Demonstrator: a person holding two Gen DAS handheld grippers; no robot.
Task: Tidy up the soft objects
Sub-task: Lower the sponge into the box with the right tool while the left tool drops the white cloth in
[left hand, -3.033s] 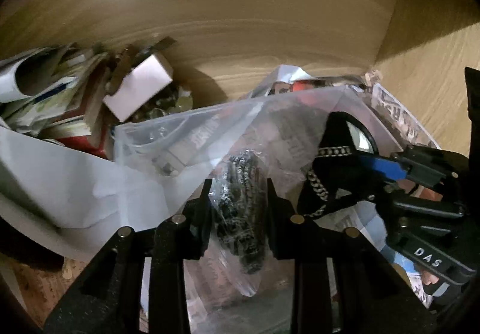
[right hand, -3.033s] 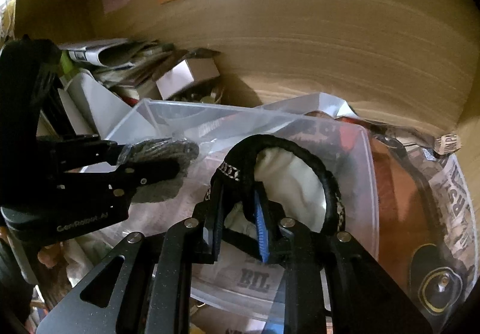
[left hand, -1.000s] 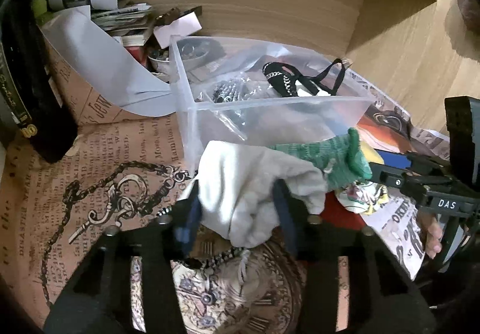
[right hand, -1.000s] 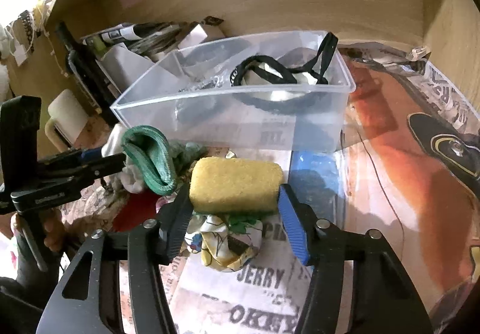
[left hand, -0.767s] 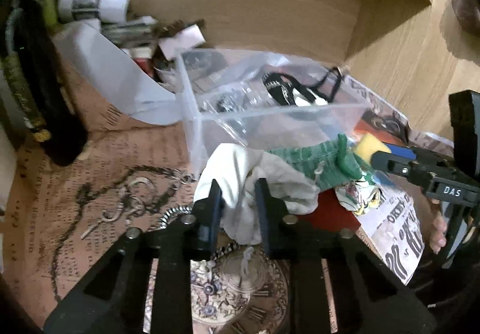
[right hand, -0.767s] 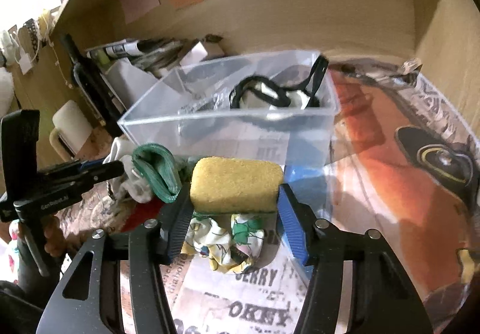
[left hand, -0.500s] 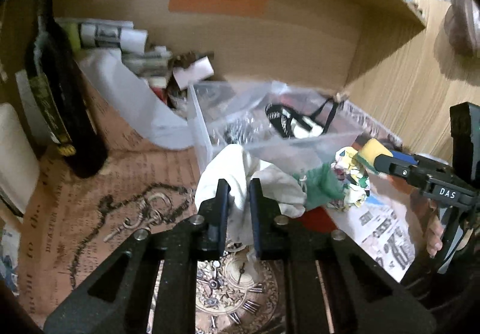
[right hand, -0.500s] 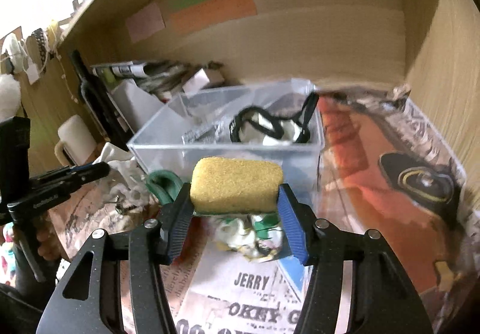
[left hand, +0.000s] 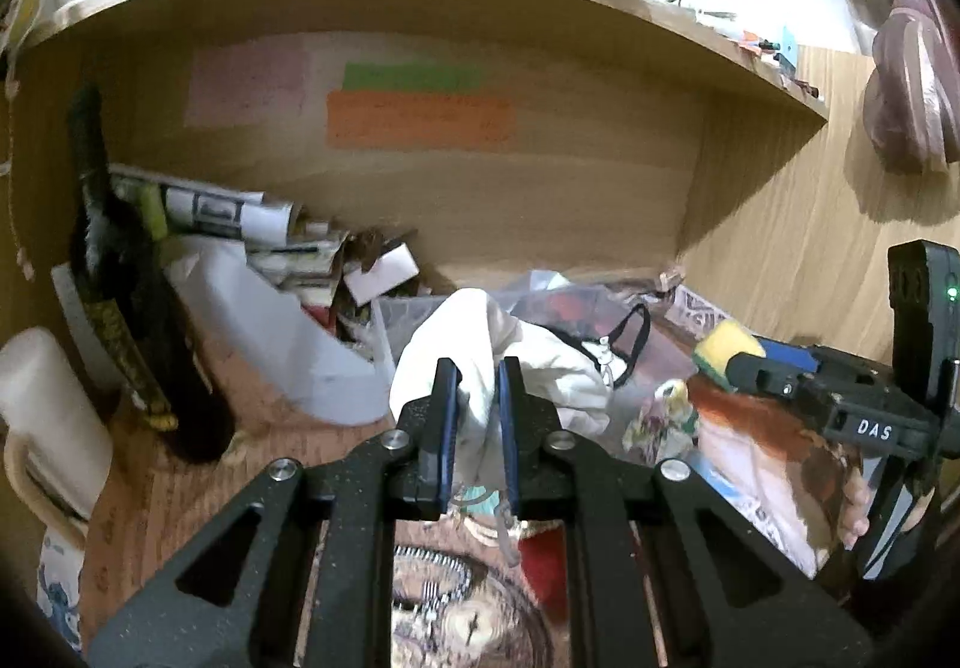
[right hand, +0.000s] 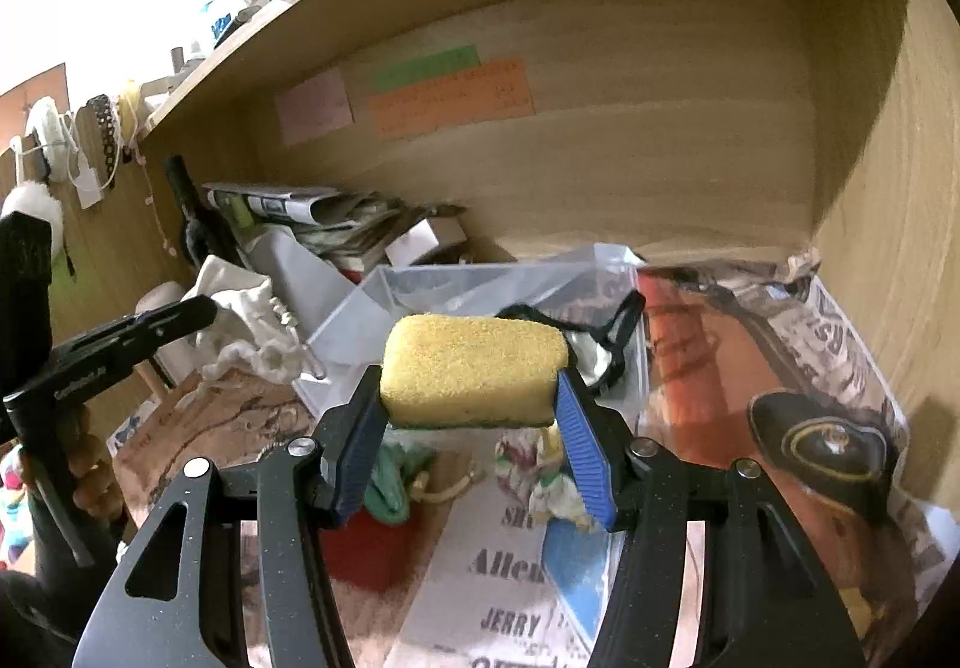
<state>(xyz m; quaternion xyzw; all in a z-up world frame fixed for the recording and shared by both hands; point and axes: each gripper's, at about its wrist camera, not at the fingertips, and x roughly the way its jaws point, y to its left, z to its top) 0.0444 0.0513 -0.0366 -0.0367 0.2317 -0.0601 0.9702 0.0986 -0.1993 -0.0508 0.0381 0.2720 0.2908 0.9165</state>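
While "DAS"-marked right gripper (right hand: pixel 471 416) clamps yellow sponge (right hand: pixel 471 371), left gripper (left hand: pixel 475 392) pinches white cloth (left hand: pixel 474 344).

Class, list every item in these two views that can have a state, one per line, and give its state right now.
Left claw: shut on the white cloth.
White cloth: lifted, hanging bunched.
Right claw: shut on the yellow sponge.
Yellow sponge: held level, off the surface.
Clear plastic bin: open-topped, holding a black-strapped item.
Green knit piece: lying on the paper.
Patterned fabric: crumpled on the paper.
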